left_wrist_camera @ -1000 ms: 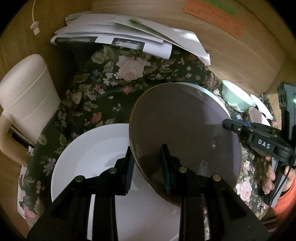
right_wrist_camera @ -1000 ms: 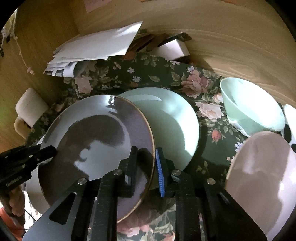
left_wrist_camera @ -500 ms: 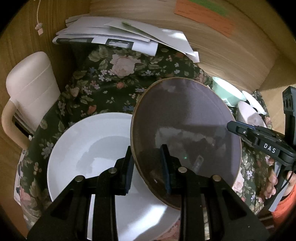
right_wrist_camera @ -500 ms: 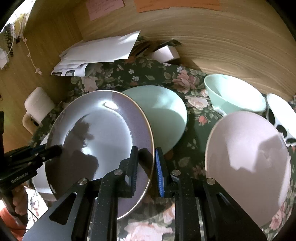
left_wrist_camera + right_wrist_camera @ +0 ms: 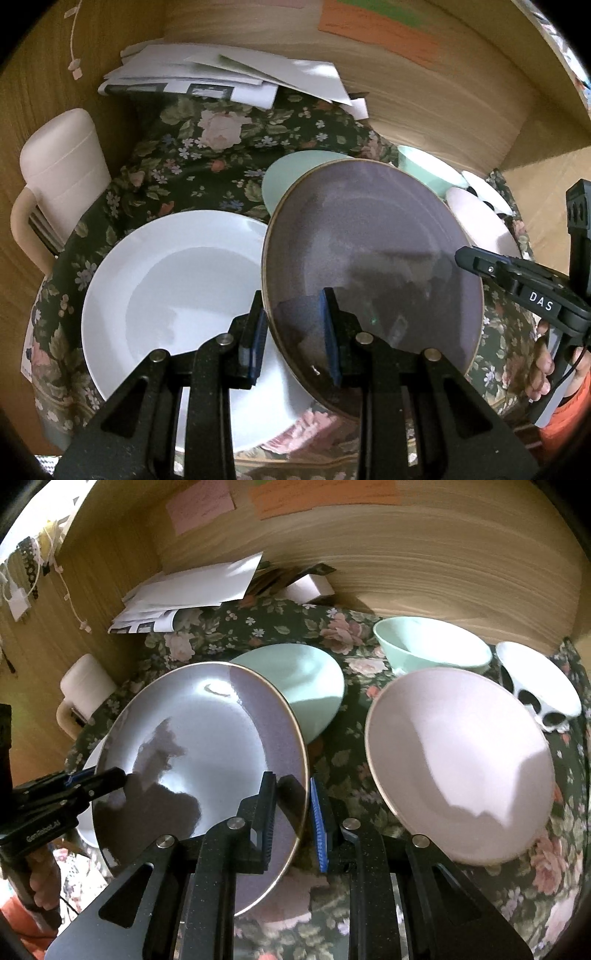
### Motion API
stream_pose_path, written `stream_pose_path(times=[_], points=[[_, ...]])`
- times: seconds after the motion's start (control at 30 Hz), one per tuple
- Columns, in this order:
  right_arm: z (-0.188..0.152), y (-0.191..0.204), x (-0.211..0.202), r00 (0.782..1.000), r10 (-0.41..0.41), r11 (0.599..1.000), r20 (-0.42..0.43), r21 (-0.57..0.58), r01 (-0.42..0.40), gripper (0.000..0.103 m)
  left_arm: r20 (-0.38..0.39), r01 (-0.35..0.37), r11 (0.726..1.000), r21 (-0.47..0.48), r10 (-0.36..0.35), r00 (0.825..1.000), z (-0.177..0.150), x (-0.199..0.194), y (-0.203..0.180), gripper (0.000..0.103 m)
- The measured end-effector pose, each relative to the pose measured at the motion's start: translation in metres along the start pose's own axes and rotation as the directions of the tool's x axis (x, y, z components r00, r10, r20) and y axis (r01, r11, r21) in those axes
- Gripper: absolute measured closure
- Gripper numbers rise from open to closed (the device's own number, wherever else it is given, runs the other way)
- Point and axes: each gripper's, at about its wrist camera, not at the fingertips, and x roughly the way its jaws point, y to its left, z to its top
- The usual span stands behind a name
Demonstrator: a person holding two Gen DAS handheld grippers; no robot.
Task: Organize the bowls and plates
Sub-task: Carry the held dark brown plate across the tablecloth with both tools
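A grey plate (image 5: 369, 258) with a gold rim is held tilted above the flowered cloth by both grippers. My left gripper (image 5: 293, 332) is shut on its left edge, and my right gripper (image 5: 293, 808) is shut on its right edge. Each gripper shows in the other's view: the right gripper (image 5: 461, 256) and the left gripper (image 5: 118, 775). The grey plate (image 5: 207, 746) overlaps the right side of a white plate (image 5: 177, 288) that lies flat below. Behind it lies a mint plate (image 5: 306, 686), partly hidden.
A pink bowl (image 5: 458, 760), a mint bowl (image 5: 432, 650) and a white bowl with black spots (image 5: 535, 683) stand to the right. Loose papers (image 5: 192, 587) lie at the back against the wooden wall. A cream chair (image 5: 59, 173) stands left of the table.
Both grippers have drawn the grey plate back toward the near side. The mint plate behind it is now uncovered, and the pink bowl has come fully into the right wrist view.
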Motion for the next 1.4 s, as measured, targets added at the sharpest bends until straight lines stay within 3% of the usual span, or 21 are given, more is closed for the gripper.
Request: stream_pose_path(times=[0.7, 1.4], points=[[-0.042, -0.028, -0.040, 0.999, -0.033, 0.997, -0.005, 0.068, 0.033, 0.086, -0.044, 0.052, 0.999, 0.011, -0.051, 0.998, -0.036, 0.001, -0.042, 0.075], [-0.057, -0.054, -0.028, 0.996, -0.058, 0.990, -0.067, 0.121, 0.066, 0.086, -0.107, 0.066, 0.996, 0.052, -0.060, 0.992, -0.039, 0.031, -0.058, 0.075]])
